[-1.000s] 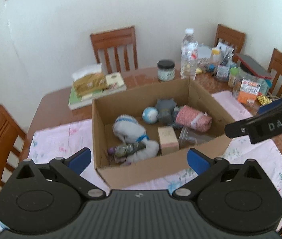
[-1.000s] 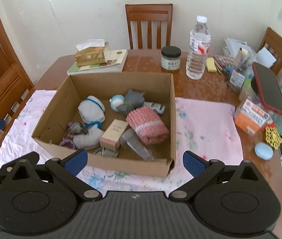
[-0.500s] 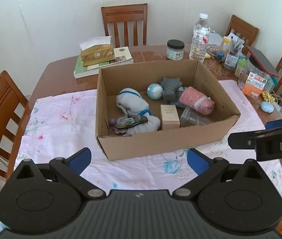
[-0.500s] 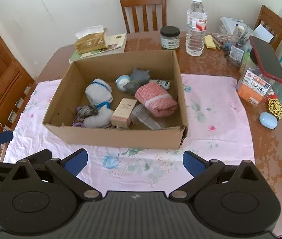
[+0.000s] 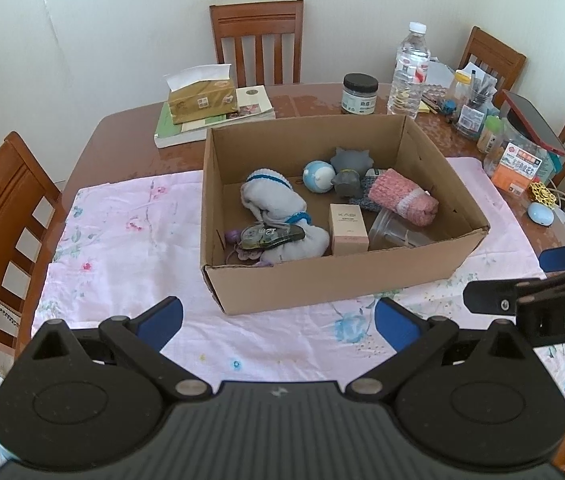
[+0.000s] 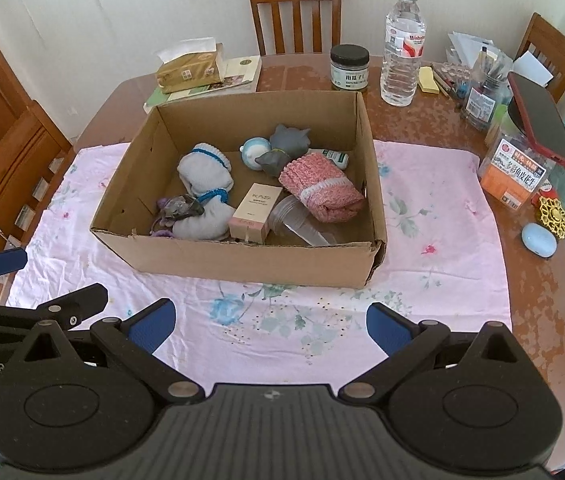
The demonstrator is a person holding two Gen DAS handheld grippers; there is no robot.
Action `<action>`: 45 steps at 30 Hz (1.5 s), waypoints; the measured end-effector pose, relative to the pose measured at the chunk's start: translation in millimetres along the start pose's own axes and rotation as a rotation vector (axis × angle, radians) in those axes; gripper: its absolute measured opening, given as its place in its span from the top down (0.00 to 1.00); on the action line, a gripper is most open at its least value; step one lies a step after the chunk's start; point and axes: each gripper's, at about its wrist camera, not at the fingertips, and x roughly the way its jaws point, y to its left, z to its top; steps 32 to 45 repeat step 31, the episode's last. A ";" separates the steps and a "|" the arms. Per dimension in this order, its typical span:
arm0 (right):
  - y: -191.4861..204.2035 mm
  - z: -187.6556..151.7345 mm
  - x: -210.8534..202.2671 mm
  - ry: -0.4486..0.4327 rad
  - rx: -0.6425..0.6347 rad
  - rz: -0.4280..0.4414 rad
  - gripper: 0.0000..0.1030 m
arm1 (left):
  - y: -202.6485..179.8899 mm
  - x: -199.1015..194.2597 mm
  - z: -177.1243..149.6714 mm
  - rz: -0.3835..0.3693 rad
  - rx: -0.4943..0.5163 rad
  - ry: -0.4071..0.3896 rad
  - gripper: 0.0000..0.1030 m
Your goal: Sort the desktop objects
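An open cardboard box (image 5: 322, 280) (image 6: 242, 262) stands on a pink flowered cloth (image 5: 122, 232) (image 6: 434, 208). Inside lie white-and-blue socks (image 5: 272, 200) (image 6: 204, 172), a pink knitted roll (image 5: 404, 196) (image 6: 320, 186), a small pink carton (image 5: 347, 229) (image 6: 252, 210), grey toys (image 5: 348, 160) (image 6: 288, 142), a blue-white ball (image 5: 317, 176) (image 6: 256, 151) and a clear cup (image 5: 396, 232) (image 6: 298, 220). My left gripper (image 5: 278, 318) is open and empty, above the cloth in front of the box. My right gripper (image 6: 270, 322) is open and empty, also in front of the box.
Behind the box are a tissue pack on books (image 5: 202, 100), a dark-lidded jar (image 6: 349, 67) and a water bottle (image 6: 402, 46). Stationery, a red-edged tablet (image 6: 542, 120), an orange pack (image 6: 516, 174) and a blue mouse (image 6: 538, 240) crowd the right side. Wooden chairs ring the table.
Both grippers have pulled back and up from the box, so it looks smaller and more of the cloth shows. Both stayed open and empty.
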 end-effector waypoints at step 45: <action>2.2 0.8 11.5 0.027 -0.009 -0.029 0.00 | 6.4 3.8 1.8 0.011 -0.009 0.017 0.01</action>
